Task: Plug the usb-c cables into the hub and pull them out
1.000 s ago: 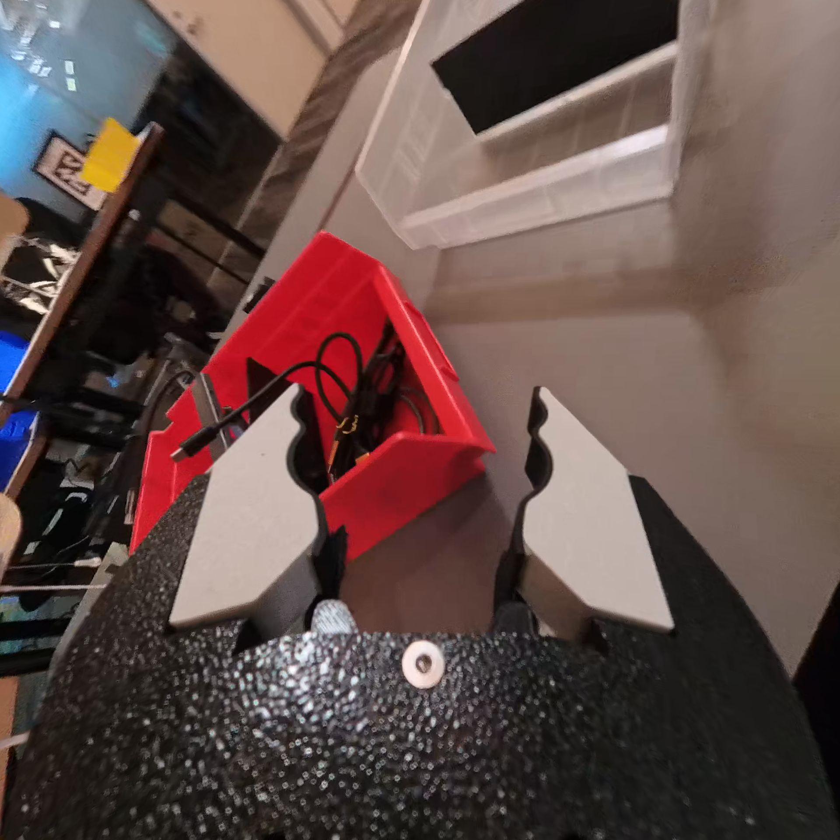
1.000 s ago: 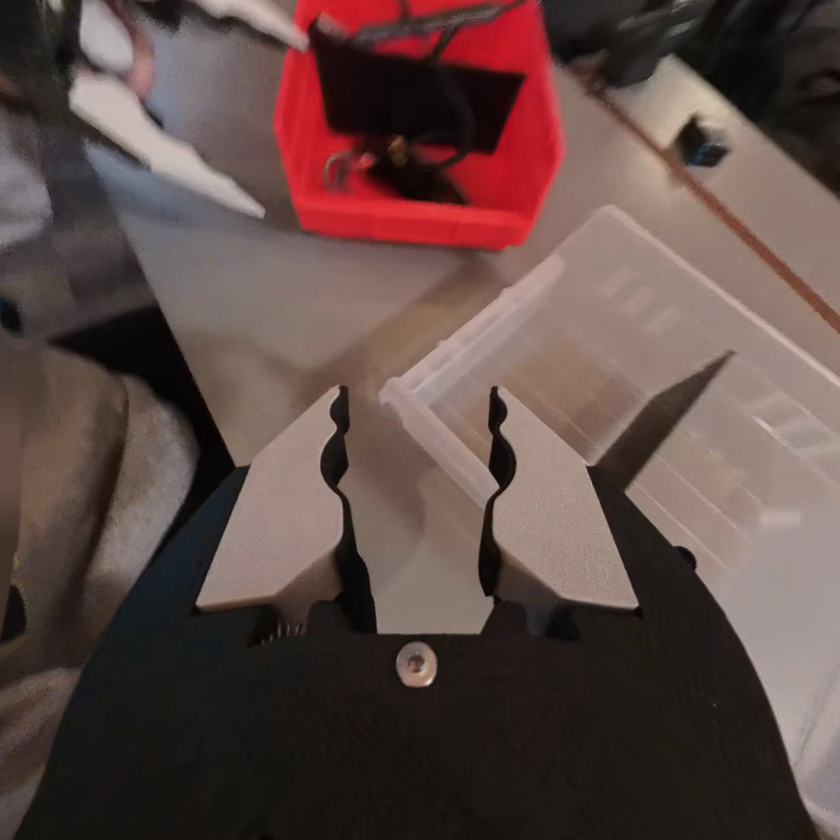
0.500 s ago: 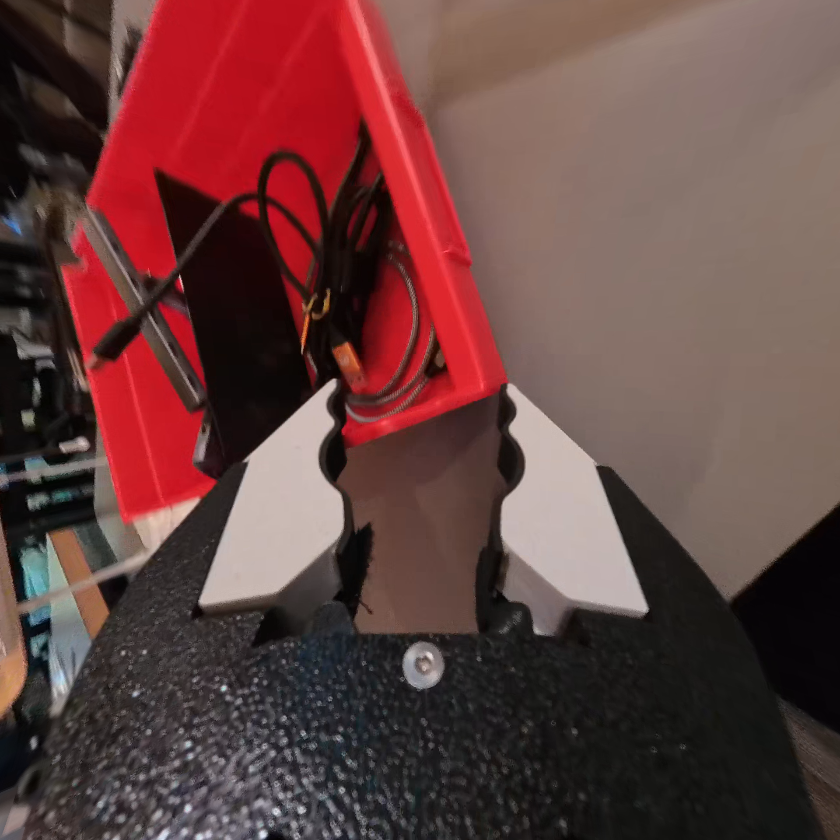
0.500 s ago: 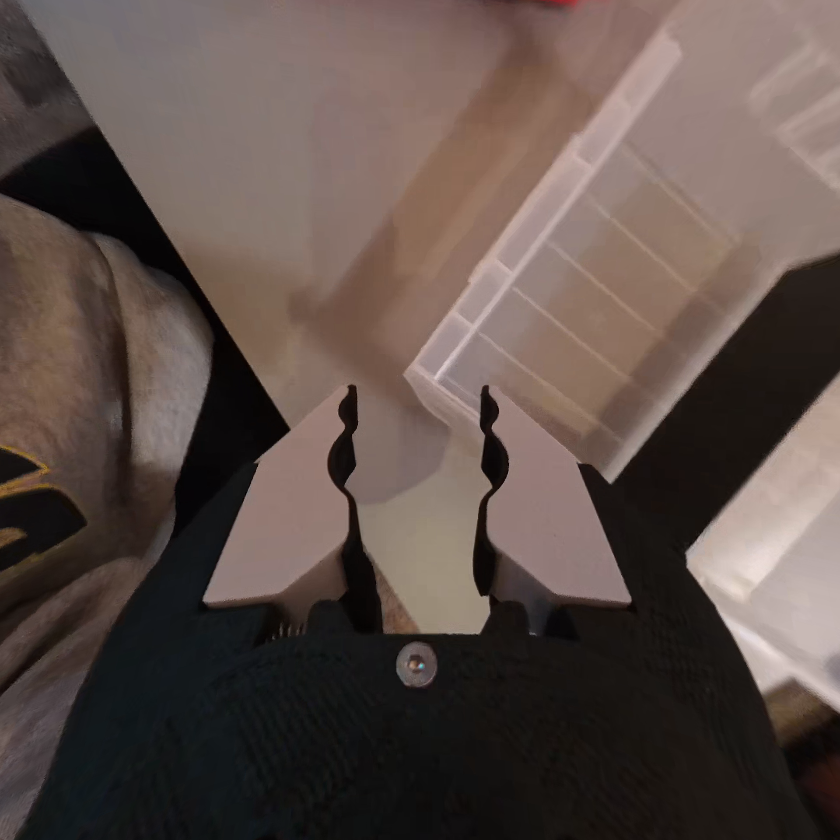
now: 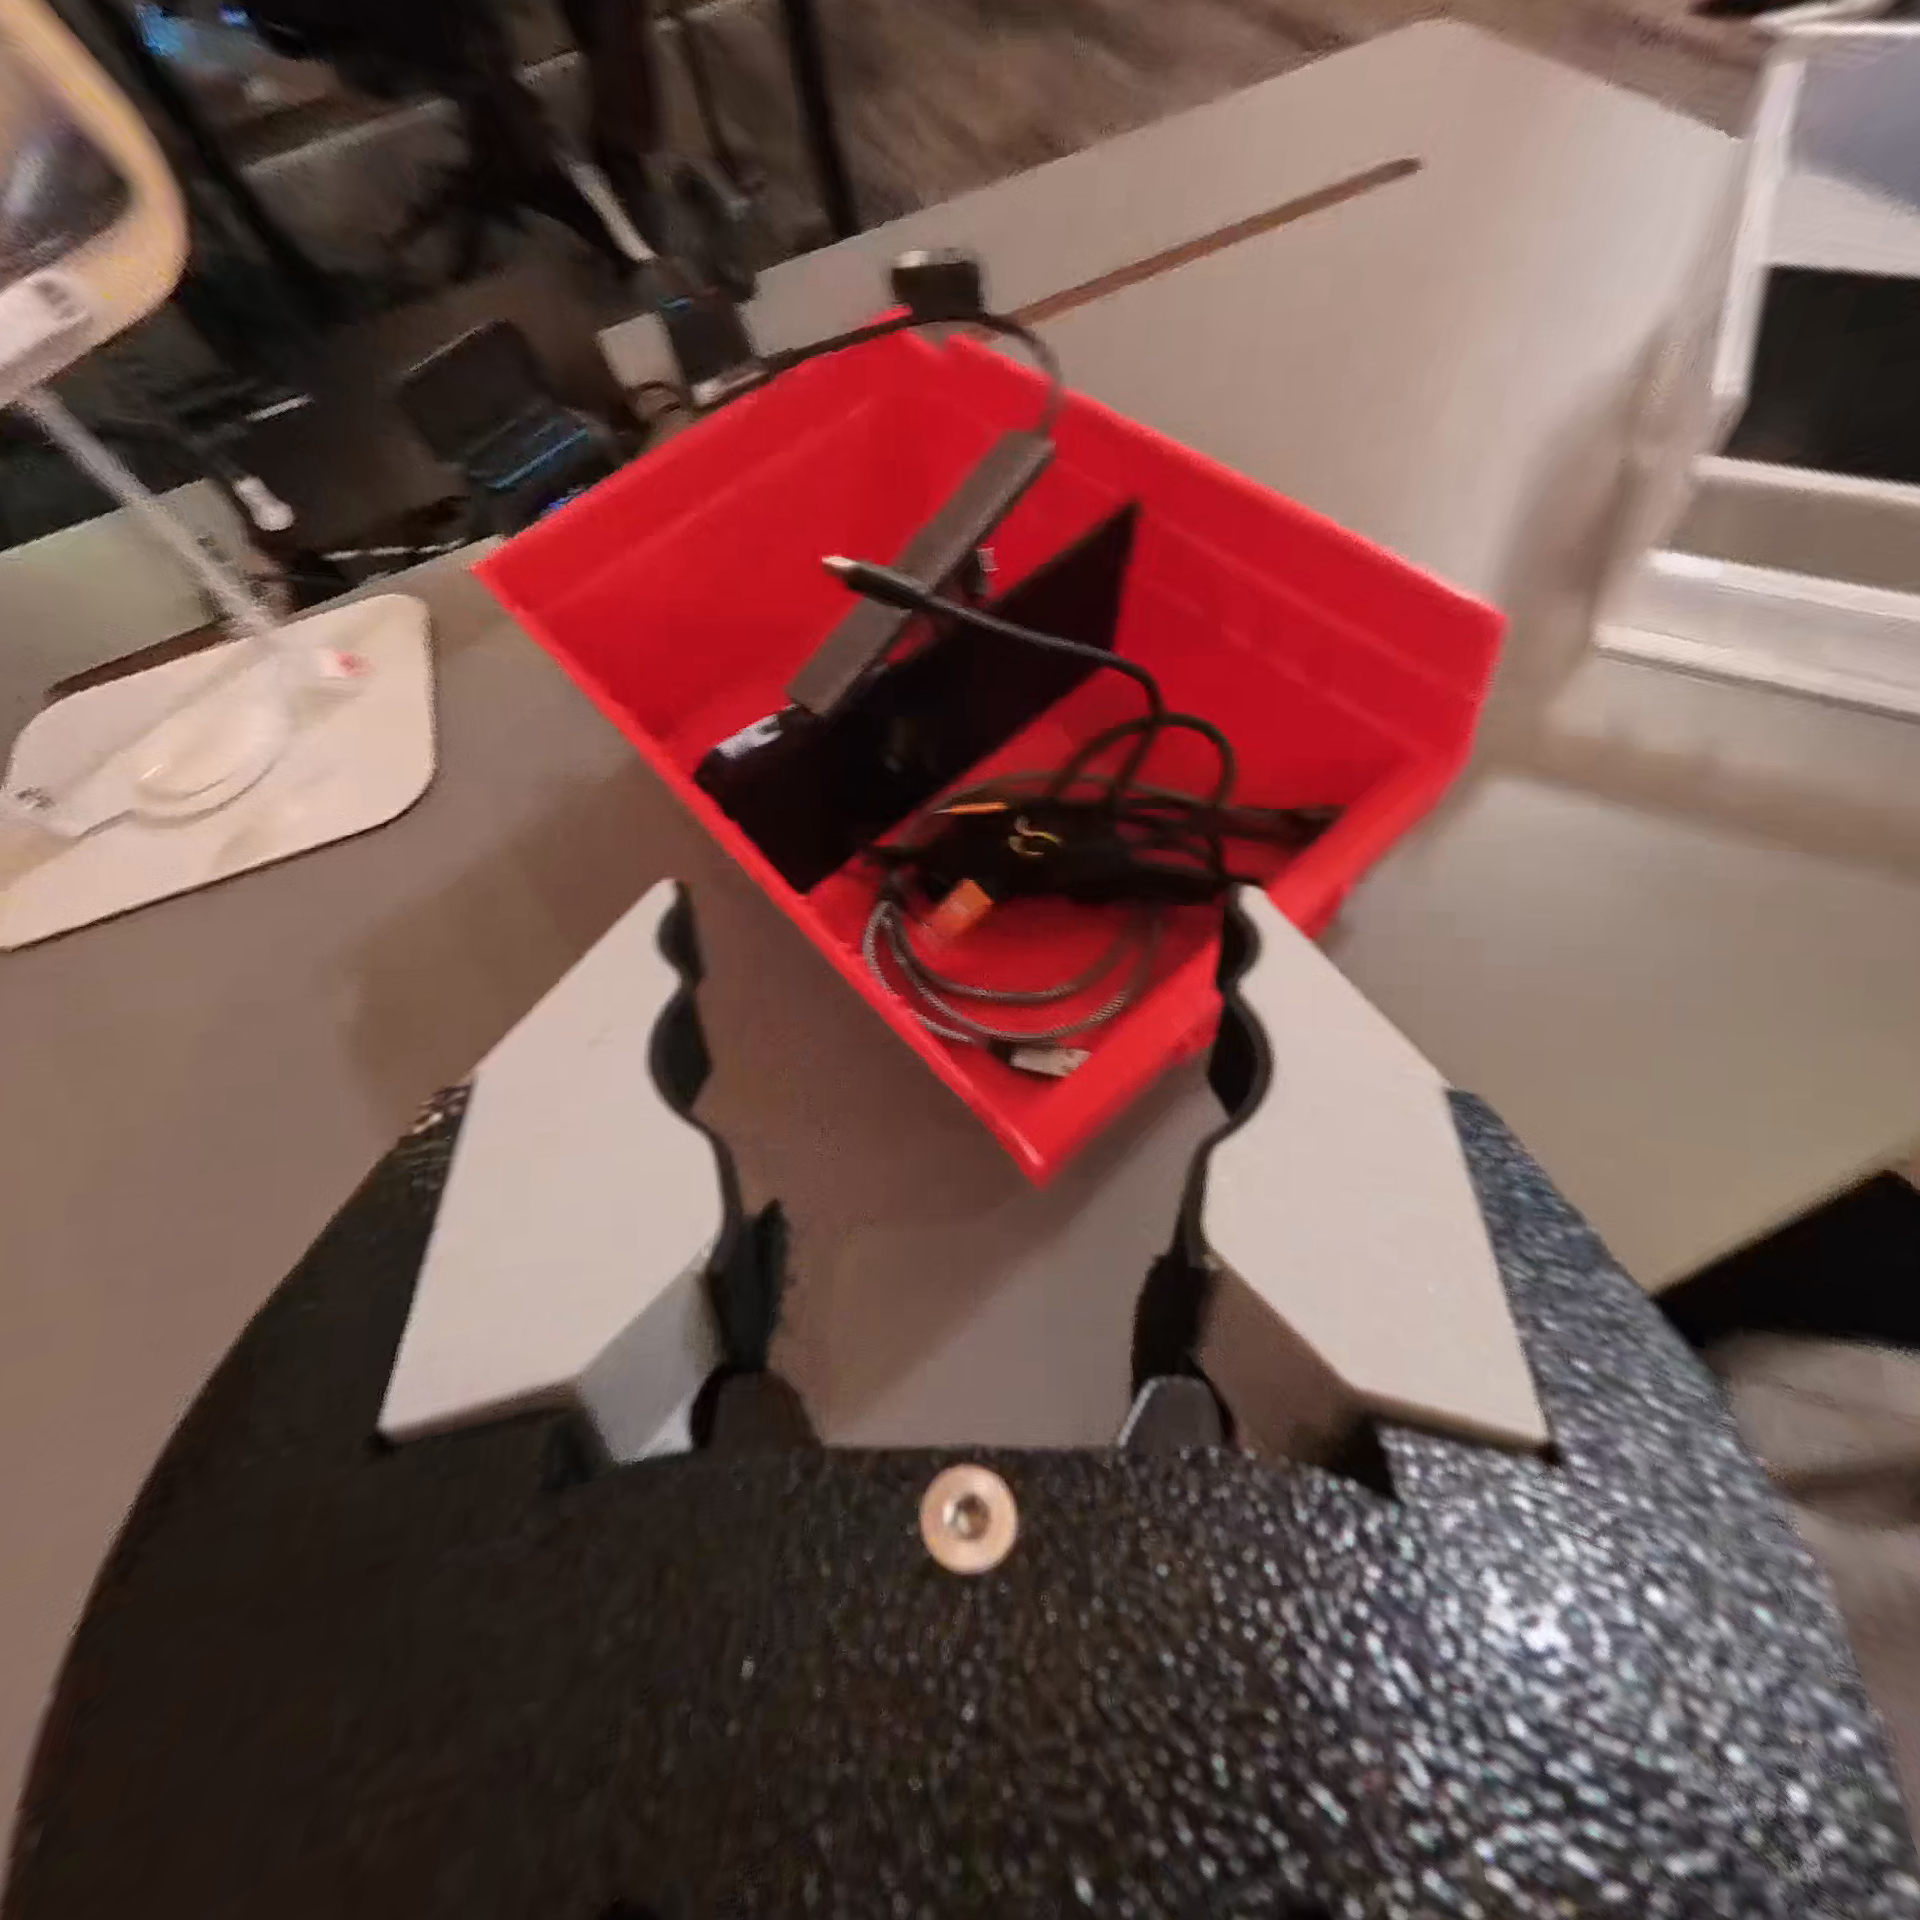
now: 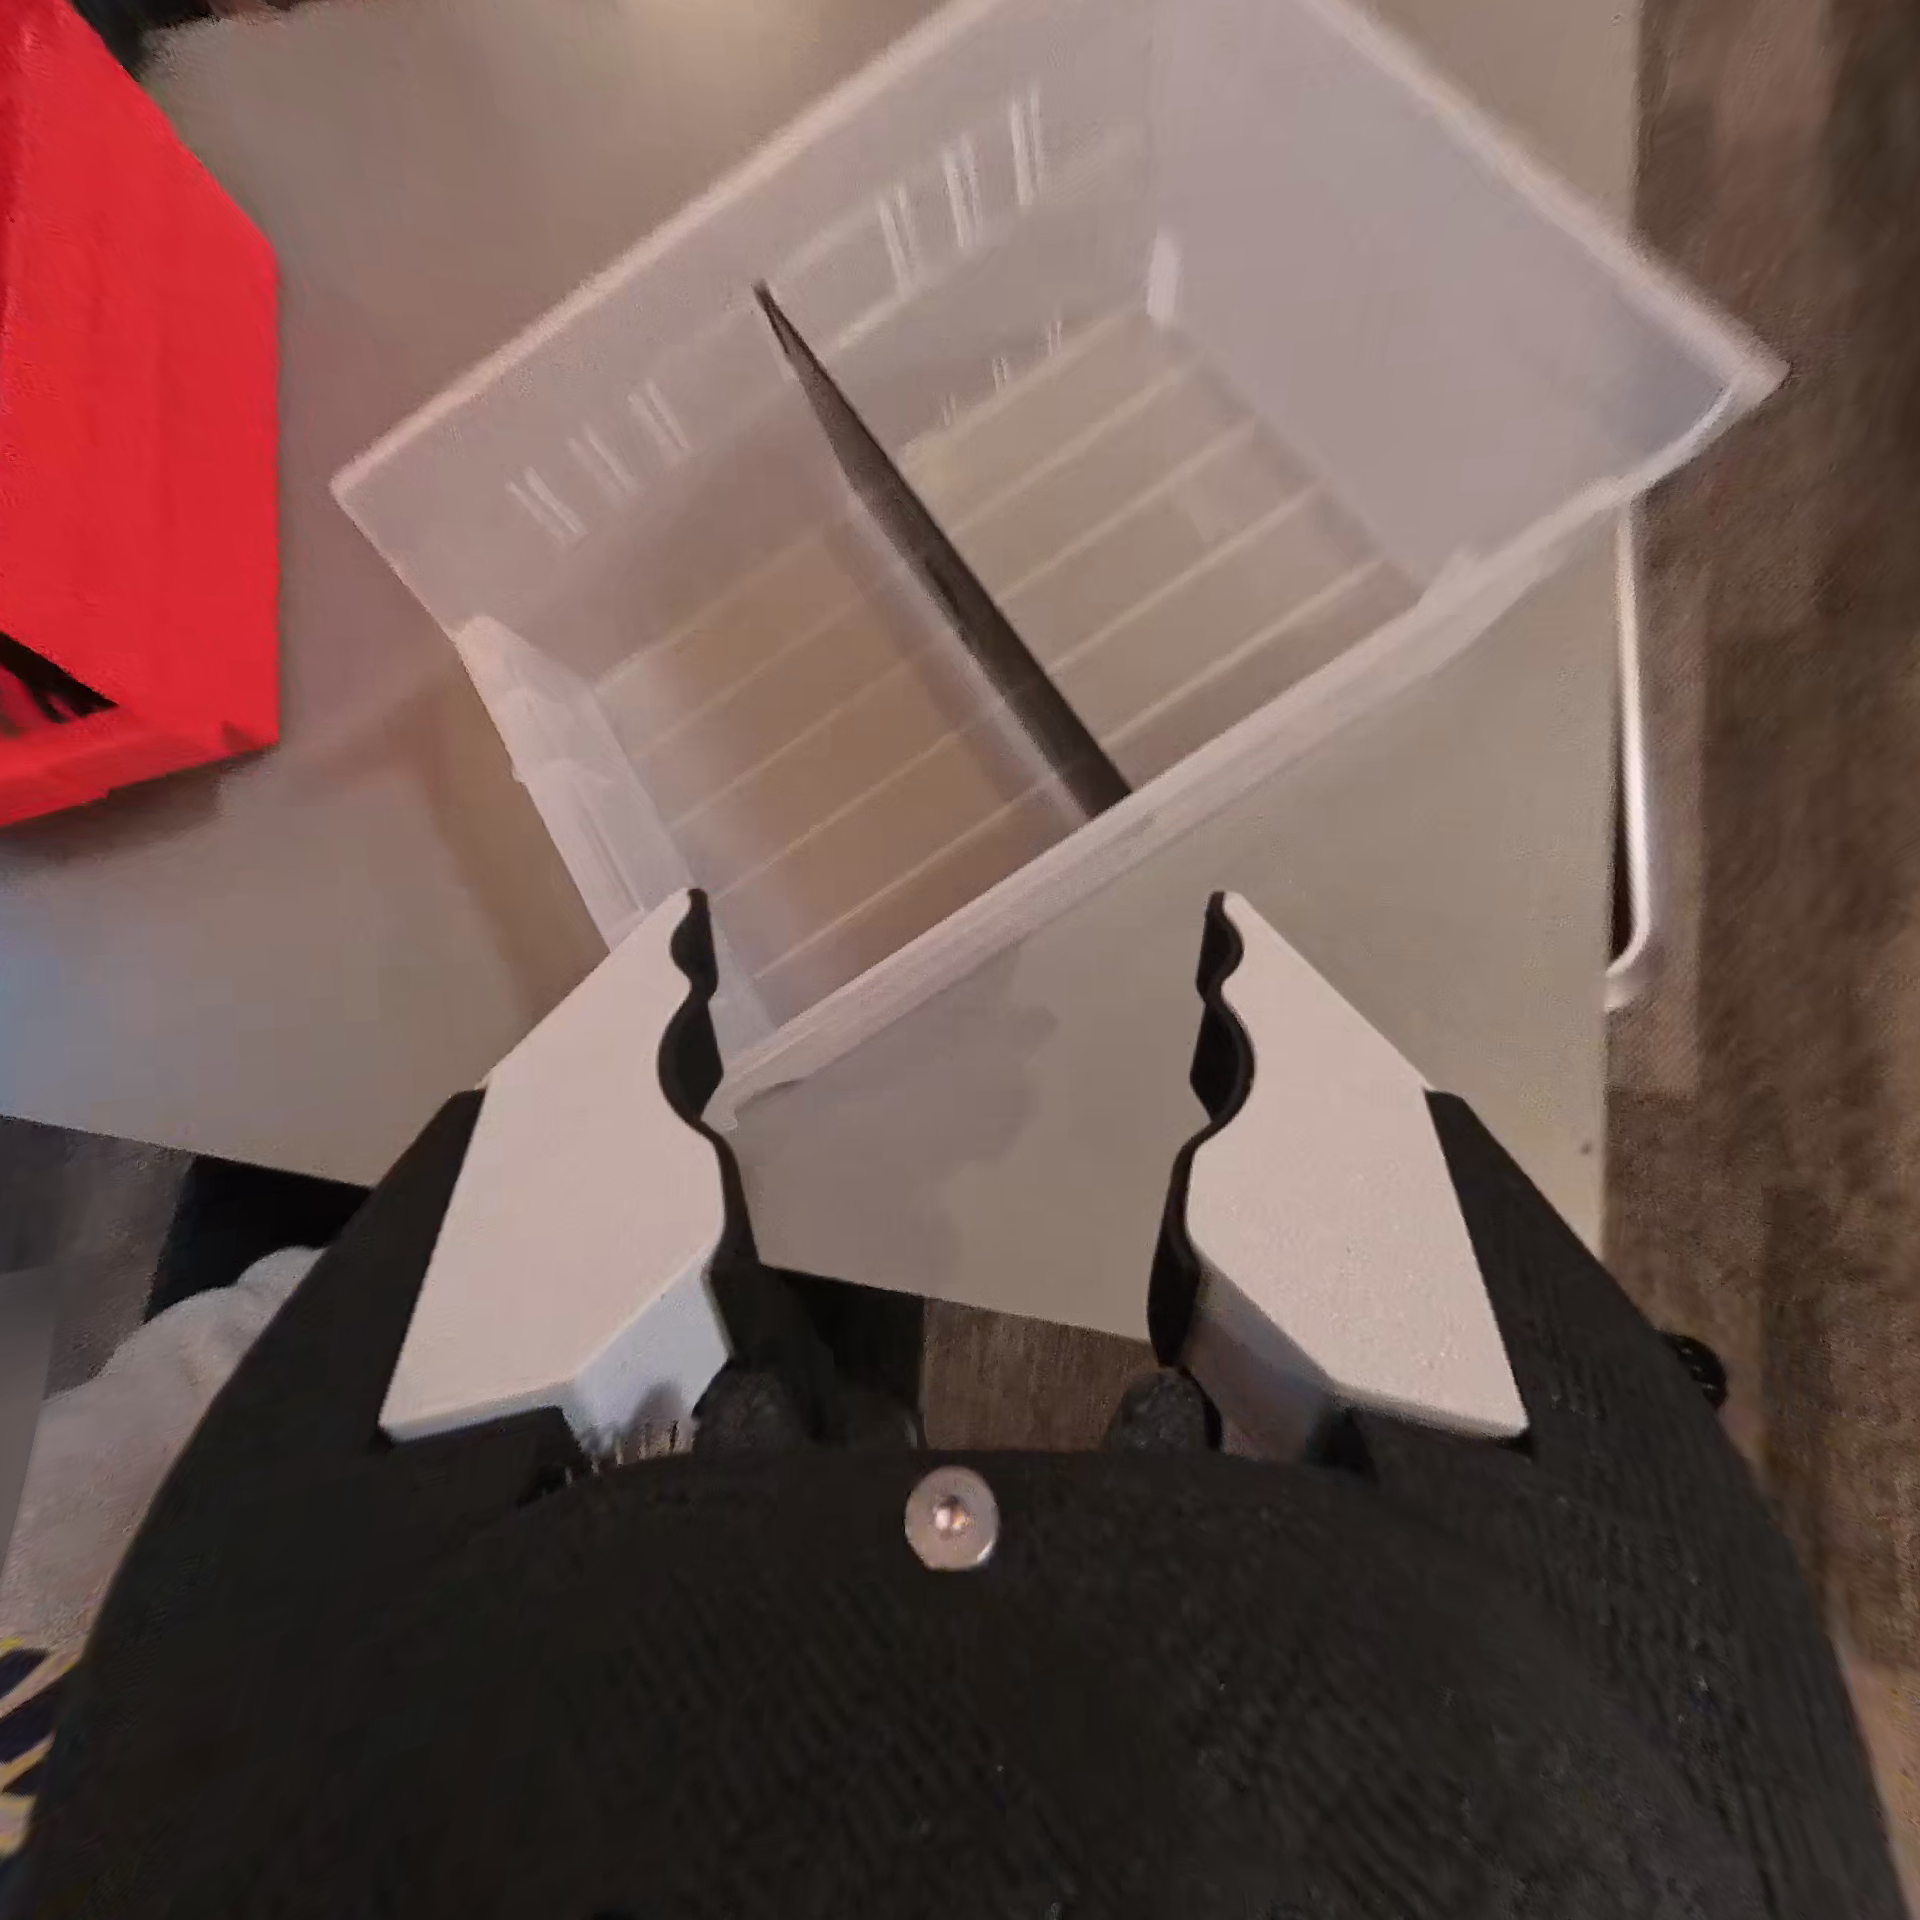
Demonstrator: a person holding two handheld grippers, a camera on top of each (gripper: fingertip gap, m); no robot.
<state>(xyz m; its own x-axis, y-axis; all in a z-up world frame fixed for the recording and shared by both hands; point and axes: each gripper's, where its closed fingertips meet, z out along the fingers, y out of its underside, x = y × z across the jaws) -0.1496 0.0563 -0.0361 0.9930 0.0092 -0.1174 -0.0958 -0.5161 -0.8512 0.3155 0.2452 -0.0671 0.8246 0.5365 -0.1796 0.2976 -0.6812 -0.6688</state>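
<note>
A red bin [image 5: 1299,665] stands on the grey table. In it a slim grey hub [image 5: 914,582] leans against a black divider [image 5: 935,696]. Beside them lies a tangle of black cables [image 5: 1101,821] with an orange plug [image 5: 961,899] and a braided grey cable [image 5: 997,987]. One black cable end [image 5: 862,569] sticks up by the hub. My left gripper [image 5: 956,925] is open and empty, just in front of the bin's near corner. My right gripper [image 6: 956,925] is open and empty, over the near edge of a clear bin [image 6: 1039,520]. The red bin's side [image 6: 125,468] shows at left.
The clear plastic bin has a dark divider [image 6: 935,561] and holds nothing visible. It also shows at right in the left wrist view [image 5: 1818,416]. A white stand base [image 5: 208,769] sits on the table at left. The table's near edge [image 6: 935,1299] lies under my right gripper.
Both views have swung round. My left gripper has widened and now faces the red bin's open top. My right gripper has widened and now faces the clear bin.
</note>
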